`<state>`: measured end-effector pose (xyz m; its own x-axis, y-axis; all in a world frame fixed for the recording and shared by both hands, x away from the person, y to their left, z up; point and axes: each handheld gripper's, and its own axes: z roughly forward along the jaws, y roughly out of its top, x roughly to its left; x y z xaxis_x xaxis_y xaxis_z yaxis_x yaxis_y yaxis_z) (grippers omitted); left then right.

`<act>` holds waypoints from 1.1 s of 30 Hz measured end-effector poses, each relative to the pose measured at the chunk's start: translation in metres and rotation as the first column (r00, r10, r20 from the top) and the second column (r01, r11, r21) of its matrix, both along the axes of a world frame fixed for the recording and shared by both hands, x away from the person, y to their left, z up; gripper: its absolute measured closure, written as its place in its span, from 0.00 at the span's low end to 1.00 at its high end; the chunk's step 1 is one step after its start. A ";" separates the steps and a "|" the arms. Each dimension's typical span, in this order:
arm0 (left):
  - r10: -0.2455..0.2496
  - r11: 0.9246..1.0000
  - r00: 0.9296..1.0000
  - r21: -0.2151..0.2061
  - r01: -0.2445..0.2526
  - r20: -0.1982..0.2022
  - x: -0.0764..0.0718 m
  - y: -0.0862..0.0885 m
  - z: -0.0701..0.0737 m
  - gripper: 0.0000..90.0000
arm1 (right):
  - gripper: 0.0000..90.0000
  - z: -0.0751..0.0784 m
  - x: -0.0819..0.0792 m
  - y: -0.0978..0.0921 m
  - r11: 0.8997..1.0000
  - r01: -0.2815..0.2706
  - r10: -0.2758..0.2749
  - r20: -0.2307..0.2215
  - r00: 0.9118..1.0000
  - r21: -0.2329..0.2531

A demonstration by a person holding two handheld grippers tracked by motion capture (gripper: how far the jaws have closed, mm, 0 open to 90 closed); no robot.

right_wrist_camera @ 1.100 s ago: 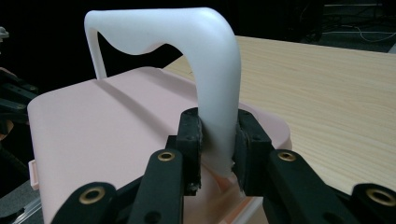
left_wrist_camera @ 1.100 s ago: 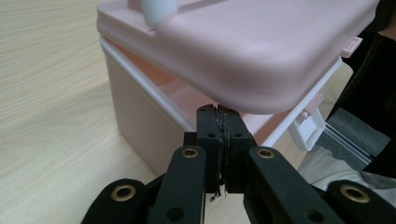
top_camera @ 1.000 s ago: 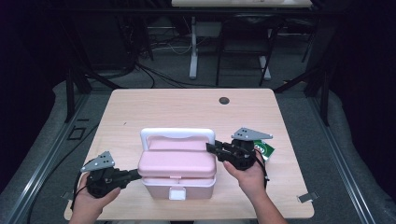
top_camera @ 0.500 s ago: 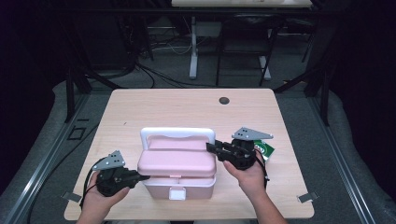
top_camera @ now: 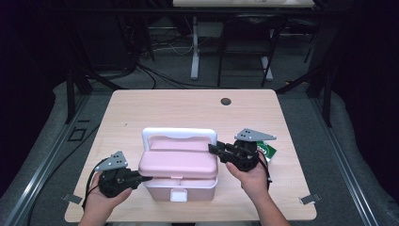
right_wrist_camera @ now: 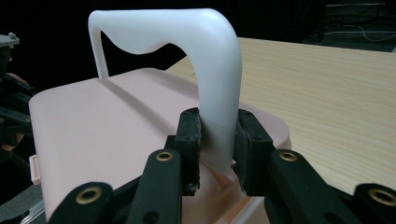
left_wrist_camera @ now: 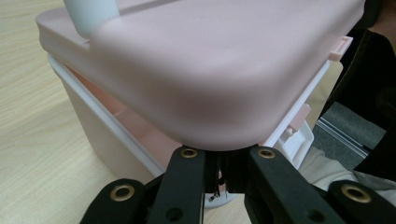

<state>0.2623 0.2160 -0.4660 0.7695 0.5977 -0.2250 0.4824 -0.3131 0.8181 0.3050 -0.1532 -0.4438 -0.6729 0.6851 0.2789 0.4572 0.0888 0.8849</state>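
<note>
While the white handle (right_wrist_camera: 212,88) is clamped by the right gripper (top_camera: 217,149), the left gripper (top_camera: 143,178) — brought in since a second ago, jaws nearly shut — is wedged under the pink box (top_camera: 179,165) lid's left corner; opening appears underway.

I take the box (top_camera: 179,169) as my landmark: it sits on the table (top_camera: 155,108) near my edge, about midway across. Its handle (top_camera: 179,133) stands over the box's far side. My left gripper (top_camera: 141,178) lies to the left of the box, its tips at the lid's (left_wrist_camera: 224,70) near left corner. My right gripper (top_camera: 214,149) lies to the right of the box, at the handle's right leg. A packet (top_camera: 267,151) lies further right, beyond that gripper. A round disc (top_camera: 226,101) lies well behind the box.
</note>
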 end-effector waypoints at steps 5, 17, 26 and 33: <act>-0.001 1.000 1.000 0.003 0.001 0.004 0.000 0.002 0.002 0.97 | 0.80 0.000 0.000 -0.002 1.000 -0.004 0.004 0.004 1.000 0.006; 0.007 1.000 1.000 0.006 -0.007 0.017 0.004 0.002 0.012 0.97 | 0.80 0.006 -0.009 -0.008 1.000 0.005 -0.005 0.025 1.000 -0.006; 0.014 1.000 0.999 0.004 -0.014 0.032 0.010 0.000 0.027 0.97 | 0.83 0.012 -0.020 -0.021 1.000 0.020 -0.019 0.038 0.999 -0.014; 0.020 1.000 0.999 0.003 -0.020 0.046 0.017 -0.001 0.039 0.97 | 0.84 0.008 -0.024 -0.024 1.000 0.006 -0.006 0.034 0.999 -0.011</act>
<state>0.2792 0.2153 -0.4268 0.7669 0.6138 -0.1875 0.4506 -0.3069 0.8383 0.2807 -0.1775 -0.4354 -0.6777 0.6923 0.2477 0.4271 0.0964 0.8990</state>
